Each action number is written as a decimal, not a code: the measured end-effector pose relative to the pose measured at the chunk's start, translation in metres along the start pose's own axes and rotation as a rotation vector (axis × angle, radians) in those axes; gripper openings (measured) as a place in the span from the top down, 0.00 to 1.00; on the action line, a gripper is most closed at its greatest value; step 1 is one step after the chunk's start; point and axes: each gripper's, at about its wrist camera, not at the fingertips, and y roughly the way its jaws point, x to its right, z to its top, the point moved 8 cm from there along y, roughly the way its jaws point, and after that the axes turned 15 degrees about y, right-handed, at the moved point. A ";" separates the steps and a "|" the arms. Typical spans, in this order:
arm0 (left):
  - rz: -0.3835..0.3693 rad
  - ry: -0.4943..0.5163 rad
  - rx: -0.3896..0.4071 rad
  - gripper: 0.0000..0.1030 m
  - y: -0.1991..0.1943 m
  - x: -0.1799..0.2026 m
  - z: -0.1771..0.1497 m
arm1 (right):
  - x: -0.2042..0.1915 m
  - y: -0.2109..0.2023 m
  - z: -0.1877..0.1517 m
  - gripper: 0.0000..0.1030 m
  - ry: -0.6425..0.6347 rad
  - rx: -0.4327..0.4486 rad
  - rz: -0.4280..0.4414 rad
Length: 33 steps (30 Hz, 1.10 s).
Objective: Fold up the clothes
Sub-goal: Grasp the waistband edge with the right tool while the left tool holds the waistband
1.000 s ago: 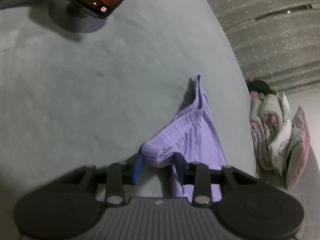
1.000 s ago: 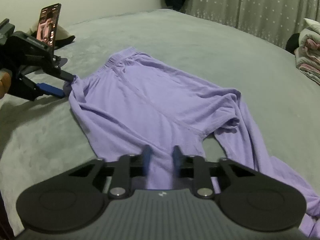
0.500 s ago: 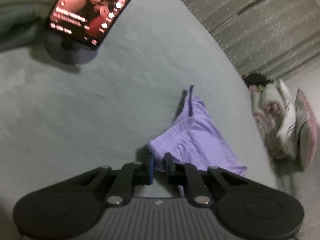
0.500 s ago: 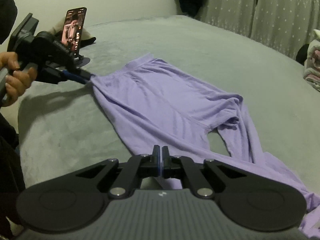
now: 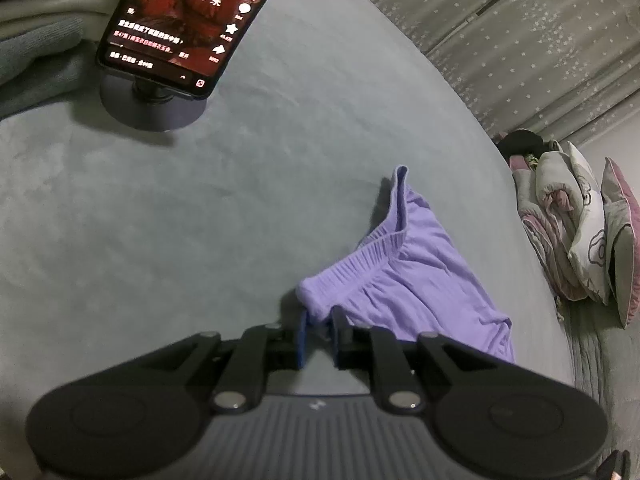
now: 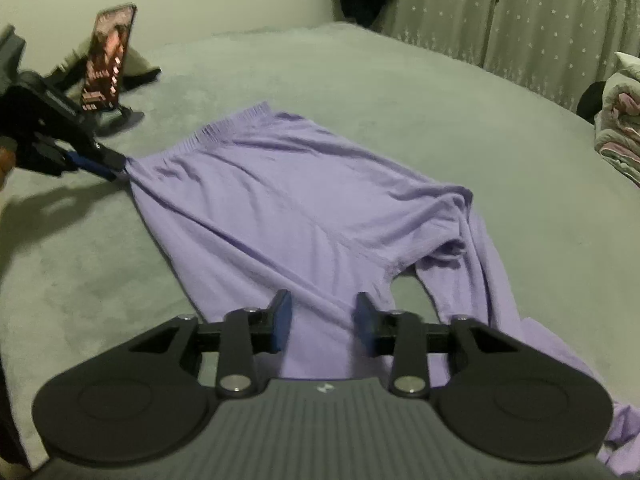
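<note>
Purple pants [image 6: 280, 200] lie spread on the grey bed, waistband toward the phone and legs trailing to the lower right. My left gripper [image 5: 320, 318] pinches the near waistband corner [image 5: 316, 304]. Its jaws are easing open slightly, but the cloth stays squeezed between the pads. From the right wrist view that left gripper [image 6: 116, 166] sits at the far left, pulling the corner taut. My right gripper [image 6: 322, 312] hovers over the near pant leg with its jaws opening. Fabric lies under the gap and the pads do not press it.
A phone [image 5: 192, 20] with a lit screen stands on a round base [image 5: 152, 108] close ahead of the left gripper. Folded bedding and pillows [image 5: 572, 232] are piled at the right side. Curtains [image 6: 520, 20] hang behind the bed [image 6: 400, 100].
The left jaws went from wide to closed on the waistband corner, and the gripper rolled. The right jaws were shut half a second ago and now stand apart over the leg.
</note>
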 end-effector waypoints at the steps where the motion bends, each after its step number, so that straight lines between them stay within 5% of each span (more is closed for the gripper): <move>1: -0.001 -0.001 0.000 0.88 0.000 0.000 -0.001 | -0.001 0.002 -0.002 0.90 -0.007 -0.012 -0.007; 4: -0.006 0.000 0.000 0.88 -0.001 0.000 -0.002 | -0.004 -0.003 -0.003 0.98 -0.028 -0.003 -0.006; 14: -0.029 0.047 0.001 0.90 -0.012 -0.004 -0.002 | -0.034 -0.055 -0.014 0.98 -0.113 0.014 0.075; 27: -0.030 0.076 -0.045 0.91 -0.018 -0.019 -0.010 | -0.070 -0.047 -0.061 0.96 -0.234 -0.141 0.135; 33: -0.094 0.000 -0.013 0.63 -0.022 -0.017 -0.004 | -0.070 -0.060 -0.039 0.86 -0.101 -0.146 0.251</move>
